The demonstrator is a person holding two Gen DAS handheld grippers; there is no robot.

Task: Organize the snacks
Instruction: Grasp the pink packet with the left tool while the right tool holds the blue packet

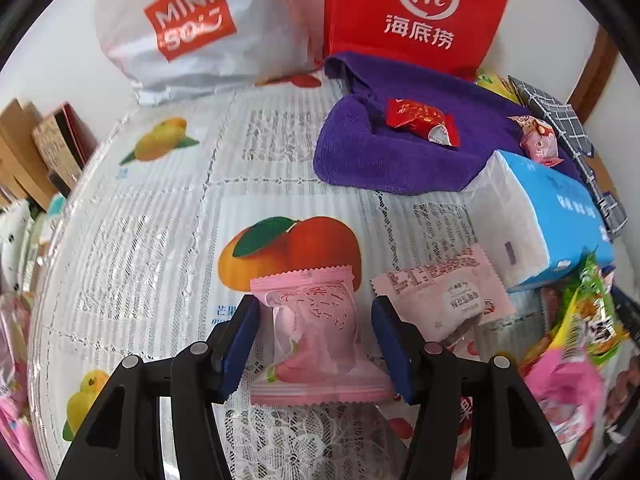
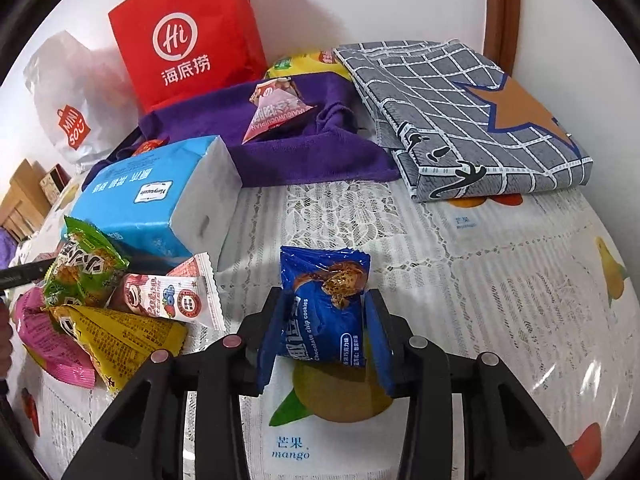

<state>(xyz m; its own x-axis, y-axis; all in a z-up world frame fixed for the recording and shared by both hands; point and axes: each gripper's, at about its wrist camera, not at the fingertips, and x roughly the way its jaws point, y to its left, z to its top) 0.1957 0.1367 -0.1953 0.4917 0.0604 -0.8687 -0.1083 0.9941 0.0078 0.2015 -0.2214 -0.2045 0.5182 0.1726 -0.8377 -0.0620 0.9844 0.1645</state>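
Left gripper [image 1: 316,336]: jaws apart around a pink snack packet [image 1: 316,340] lying on the tablecloth [image 1: 140,220]; left pad touching or just beside it, right pad clear. Judged a set-down, beside a paler pink packet [image 1: 444,292], as if like goes with like.
Snack heap [image 2: 100,312]: green, yellow, pink and white packets piled by the left edge of the table, overlapping; lower ones mostly hidden.
Tissue pack [image 2: 160,200]: blue, behind the heap, hiding part of the purple towel [image 2: 288,152].
Right gripper [image 2: 324,320]: clamped on a blue cookie packet [image 2: 324,304], held upright above the cloth, probably awaiting its place.
Purple towel: carries a pink pyramid packet [image 2: 276,116]; its label is unreadable.
Checked cloth [image 2: 460,120]: folded, far right corner.
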